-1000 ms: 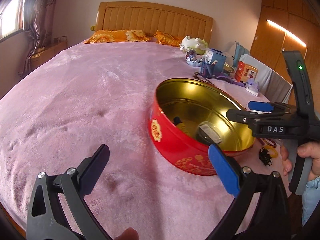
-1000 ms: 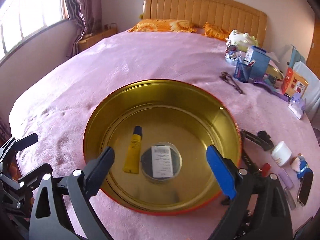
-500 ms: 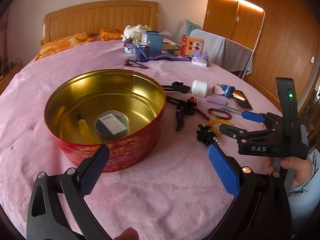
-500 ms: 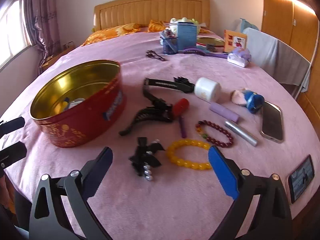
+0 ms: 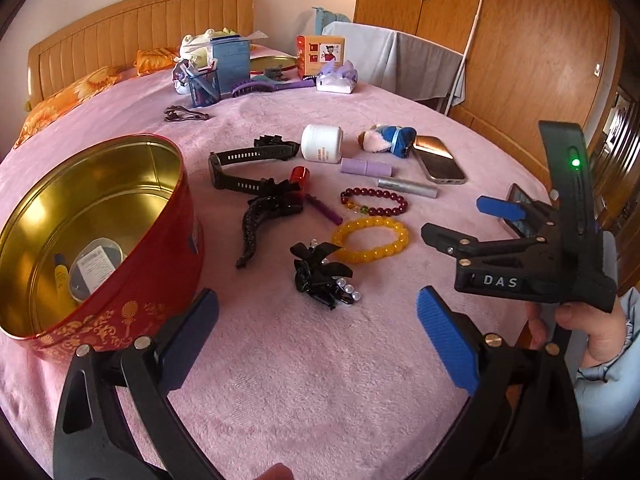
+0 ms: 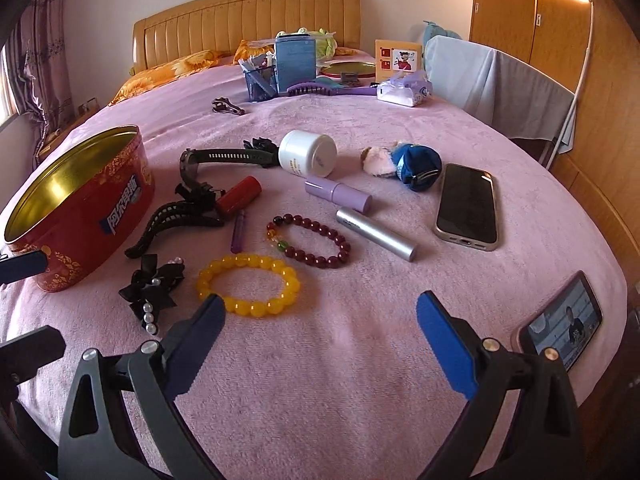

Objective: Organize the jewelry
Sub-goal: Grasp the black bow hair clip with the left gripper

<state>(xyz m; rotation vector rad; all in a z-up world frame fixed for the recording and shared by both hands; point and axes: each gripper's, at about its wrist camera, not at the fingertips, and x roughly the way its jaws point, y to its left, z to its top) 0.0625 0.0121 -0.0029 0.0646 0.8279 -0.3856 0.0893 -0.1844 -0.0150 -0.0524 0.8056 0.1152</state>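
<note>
Pink plush bedspread [image 6: 360, 360]: we hold L gripper [image 5: 316, 332] & R gripper [image 6: 320, 332] w/ jaws apart, empty. Round yellow bead bracelet [image 6: 248, 288] lies just beyond R's left finger; dark-red bead bracelet [image 6: 316, 240] beside it; red round tin [image 5: 132, 280], gold-lined, at left.

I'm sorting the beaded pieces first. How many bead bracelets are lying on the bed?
2. The yellow bracelet lies nearest the right gripper; the dark red bracelet lies just beyond it, beside the silver tube. Others may sit hidden in the tin.
</note>
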